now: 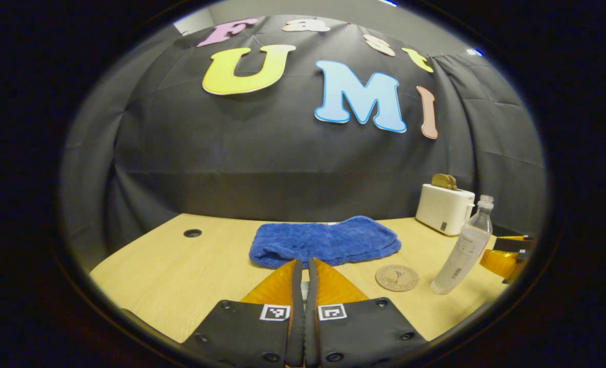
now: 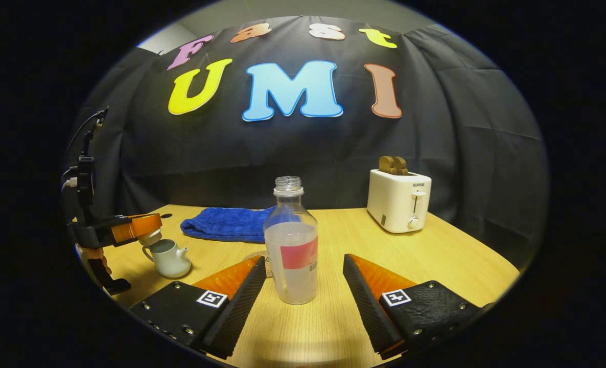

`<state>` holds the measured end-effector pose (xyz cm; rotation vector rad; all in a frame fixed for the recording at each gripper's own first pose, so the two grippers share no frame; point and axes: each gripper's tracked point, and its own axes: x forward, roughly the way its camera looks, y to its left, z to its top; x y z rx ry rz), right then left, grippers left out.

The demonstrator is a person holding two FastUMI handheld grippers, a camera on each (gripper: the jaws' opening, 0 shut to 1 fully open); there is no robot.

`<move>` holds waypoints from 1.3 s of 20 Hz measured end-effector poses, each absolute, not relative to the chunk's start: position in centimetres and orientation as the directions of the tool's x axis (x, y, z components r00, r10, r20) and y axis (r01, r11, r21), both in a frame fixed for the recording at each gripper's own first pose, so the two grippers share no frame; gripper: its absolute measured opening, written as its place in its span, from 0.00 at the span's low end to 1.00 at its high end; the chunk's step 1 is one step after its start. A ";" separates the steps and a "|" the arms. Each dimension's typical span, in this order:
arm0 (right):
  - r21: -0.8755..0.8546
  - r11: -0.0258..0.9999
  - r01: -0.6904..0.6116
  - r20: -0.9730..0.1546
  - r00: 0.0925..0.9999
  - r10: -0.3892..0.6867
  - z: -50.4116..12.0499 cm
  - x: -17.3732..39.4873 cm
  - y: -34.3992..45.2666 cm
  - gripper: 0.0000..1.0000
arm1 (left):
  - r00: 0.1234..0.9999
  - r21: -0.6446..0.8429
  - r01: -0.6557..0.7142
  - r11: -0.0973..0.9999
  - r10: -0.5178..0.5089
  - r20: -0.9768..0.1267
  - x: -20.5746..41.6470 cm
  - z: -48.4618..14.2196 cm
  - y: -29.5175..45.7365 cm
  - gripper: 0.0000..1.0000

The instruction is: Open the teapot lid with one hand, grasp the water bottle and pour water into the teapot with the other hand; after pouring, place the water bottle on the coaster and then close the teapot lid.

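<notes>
A clear uncapped water bottle (image 2: 293, 250), partly filled, stands upright on the wooden table between the fingers of my open right gripper (image 2: 304, 260), which do not touch it. The round coaster (image 2: 260, 259) peeks out just behind the bottle on its left. In the left gripper view the bottle (image 1: 464, 250) stands right of the coaster (image 1: 397, 278). At the left of the right gripper view, a small white teapot (image 2: 167, 258) sits open. My left gripper (image 2: 147, 228) hovers just above it, shut on the pale lid (image 2: 152, 237). Its own fingers (image 1: 303, 263) are pressed together.
A folded blue towel (image 1: 323, 240) lies mid-table toward the back. A white toaster (image 2: 399, 199) with two slices in it stands at the back right. A cable hole (image 1: 192, 233) marks the table's far left. The black cloth wall closes the back.
</notes>
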<state>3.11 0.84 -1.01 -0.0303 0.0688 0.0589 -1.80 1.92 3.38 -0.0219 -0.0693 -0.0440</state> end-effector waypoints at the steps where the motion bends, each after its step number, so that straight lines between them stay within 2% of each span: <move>1: -0.025 0.997 -0.070 -0.082 0.994 0.068 -1.2 3.6 1.1 0.94 | 0.997 -0.024 0.028 0.999 -0.027 0.067 -1.9 3.1 2.7 0.07; 7: -0.062 0.993 -0.097 -0.146 0.985 0.088 -2.5 6.5 1.3 0.95 | 0.997 -0.016 -0.048 0.999 0.049 0.068 -2.2 2.8 6.3 0.07; 12: -0.103 0.989 -0.103 -0.190 0.978 0.082 -3.6 7.8 1.4 0.94 | 0.996 -0.028 -0.061 0.998 0.063 0.062 -2.2 2.7 7.2 0.07; 13: -0.111 0.988 -0.103 -0.196 0.977 0.080 -3.8 8.0 1.4 0.92 | 0.996 -0.034 -0.059 0.998 0.061 0.060 -2.1 2.5 7.3 0.07; 14: -0.118 0.988 -0.100 -0.195 0.978 0.076 -3.7 8.3 1.3 0.83 | 0.997 -0.043 -0.056 0.998 0.058 0.059 -2.2 2.6 7.4 0.07; 15: -0.127 0.987 -0.101 -0.198 0.977 0.074 -3.7 8.3 1.5 0.78 | 0.997 -0.055 -0.051 0.997 0.054 0.057 -2.1 2.5 7.4 0.07; 18: -0.172 0.979 -0.108 -0.197 0.978 0.074 -3.3 8.6 2.0 0.77 | 0.997 -0.077 -0.045 0.996 0.049 0.053 -2.1 2.4 7.5 0.07; 23: -0.388 0.918 -0.086 -0.139 0.990 0.034 -1.2 9.2 2.9 0.76 | 0.998 -0.091 -0.046 0.995 0.050 0.048 -2.1 2.2 7.9 0.06; 26: -0.586 0.808 -0.054 -0.089 0.996 0.002 0.5 10.1 4.0 0.75 | 0.998 -0.095 -0.044 0.995 0.049 0.043 -2.1 2.0 7.8 0.07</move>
